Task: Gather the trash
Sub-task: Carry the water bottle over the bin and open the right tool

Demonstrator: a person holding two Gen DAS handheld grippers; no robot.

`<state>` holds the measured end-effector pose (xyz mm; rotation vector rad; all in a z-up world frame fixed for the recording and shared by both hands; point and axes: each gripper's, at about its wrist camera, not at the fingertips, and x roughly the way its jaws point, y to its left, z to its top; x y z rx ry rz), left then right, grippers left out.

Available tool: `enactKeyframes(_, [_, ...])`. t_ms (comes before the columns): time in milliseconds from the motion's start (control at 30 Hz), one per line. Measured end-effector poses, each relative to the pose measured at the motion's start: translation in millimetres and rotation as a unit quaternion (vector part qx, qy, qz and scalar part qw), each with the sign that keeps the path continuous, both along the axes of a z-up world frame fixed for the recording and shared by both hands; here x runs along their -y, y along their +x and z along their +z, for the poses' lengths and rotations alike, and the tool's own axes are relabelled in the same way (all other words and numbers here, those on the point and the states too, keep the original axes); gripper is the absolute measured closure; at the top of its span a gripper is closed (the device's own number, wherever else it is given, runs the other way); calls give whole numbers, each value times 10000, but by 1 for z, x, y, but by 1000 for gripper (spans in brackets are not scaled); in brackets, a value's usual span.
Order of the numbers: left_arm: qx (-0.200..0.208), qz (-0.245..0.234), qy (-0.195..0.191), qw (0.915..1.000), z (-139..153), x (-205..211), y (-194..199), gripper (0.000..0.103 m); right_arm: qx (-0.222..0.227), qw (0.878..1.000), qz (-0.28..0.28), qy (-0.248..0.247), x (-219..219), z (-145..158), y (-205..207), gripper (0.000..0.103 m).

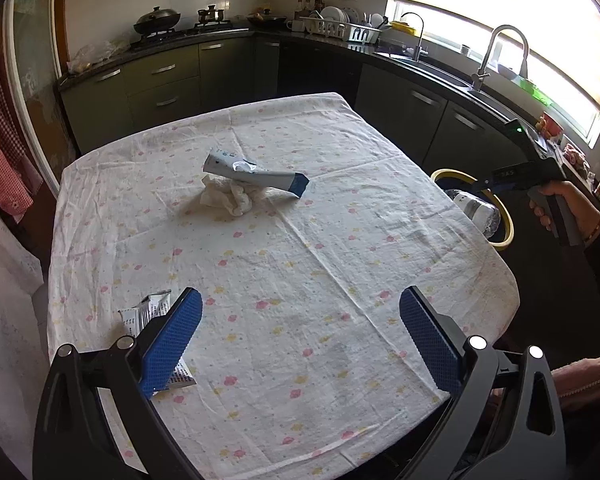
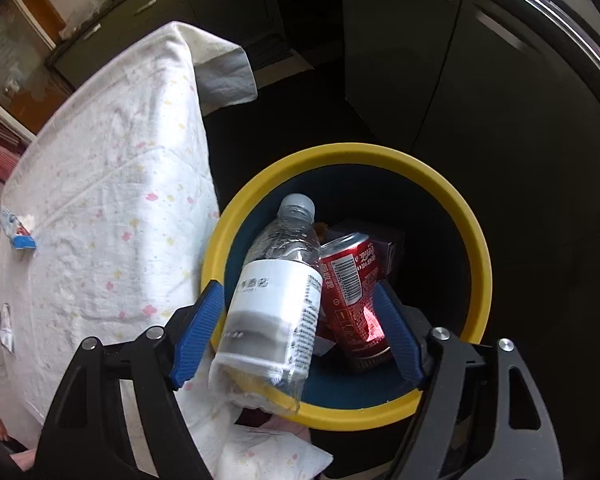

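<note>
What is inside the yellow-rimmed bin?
In the bin: a clear water bottle leaning over the rim, a red soda can, and a dark box behind. The bottom is covered.

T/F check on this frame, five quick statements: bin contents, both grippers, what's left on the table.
1. The right gripper is empty. False: the clear water bottle sits between its fingers, over the yellow-rimmed bin.
2. A red soda can lies in the bin. True.
3. The left gripper is open. True.
4. The toothpaste tube is in the bin. False: it lies on the tablecloth, over a crumpled tissue.
5. A torn packet lies by the left finger. True.
</note>
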<state>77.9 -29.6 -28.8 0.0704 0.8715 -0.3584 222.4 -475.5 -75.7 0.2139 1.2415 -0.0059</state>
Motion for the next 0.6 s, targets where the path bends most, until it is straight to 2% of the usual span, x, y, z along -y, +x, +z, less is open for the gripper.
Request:
enactKeyframes(233, [-72, 216, 34, 9997, -9, -16, 3, 5, 581, 9983, 56, 15, -19, 37, -38, 30])
enactKeyframes(400, [-59, 618, 155, 9979, -11, -44, 4, 5, 1143, 9929, 238, 220, -38, 64, -70, 29])
enactKeyframes(600, [-337, 1103, 421, 9924, -38, -73, 21, 5, 1421, 9867, 605, 512, -67, 78, -95, 27])
